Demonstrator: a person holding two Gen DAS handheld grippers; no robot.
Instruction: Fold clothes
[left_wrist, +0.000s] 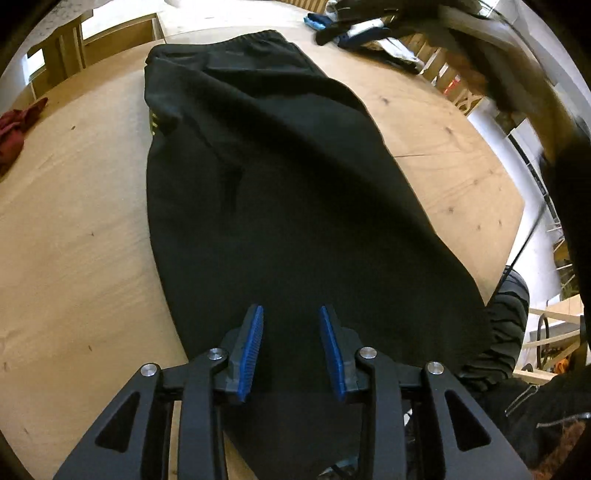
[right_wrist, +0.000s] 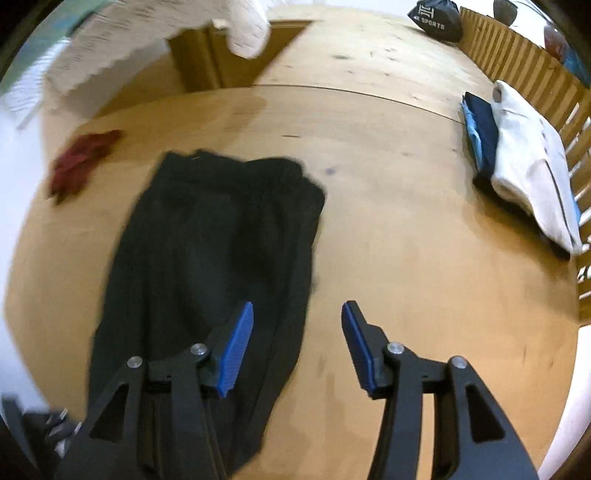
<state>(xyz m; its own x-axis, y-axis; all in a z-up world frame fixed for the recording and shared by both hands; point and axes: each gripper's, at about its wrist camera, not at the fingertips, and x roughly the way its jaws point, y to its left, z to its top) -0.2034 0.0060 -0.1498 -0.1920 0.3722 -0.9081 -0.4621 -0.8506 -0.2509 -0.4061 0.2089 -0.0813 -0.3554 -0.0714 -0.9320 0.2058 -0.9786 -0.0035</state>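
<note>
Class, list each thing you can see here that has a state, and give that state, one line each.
Black trousers: folded lengthwise, flat on table.
Left gripper: open, empty, above trousers.
Right gripper: open, empty.
Red cloth: crumpled, unfolded.
White garment: folded, on top of the blue clothes.
Black bag: slumped at far edge.

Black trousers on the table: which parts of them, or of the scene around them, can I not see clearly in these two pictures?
- Black trousers, left wrist view: near end hidden behind the left gripper and cut off by the bottom edge.
- Right wrist view: trousers and red cloth smeared by motion blur; folds unreadable.
- Dark bag: too small to read fully.
</note>
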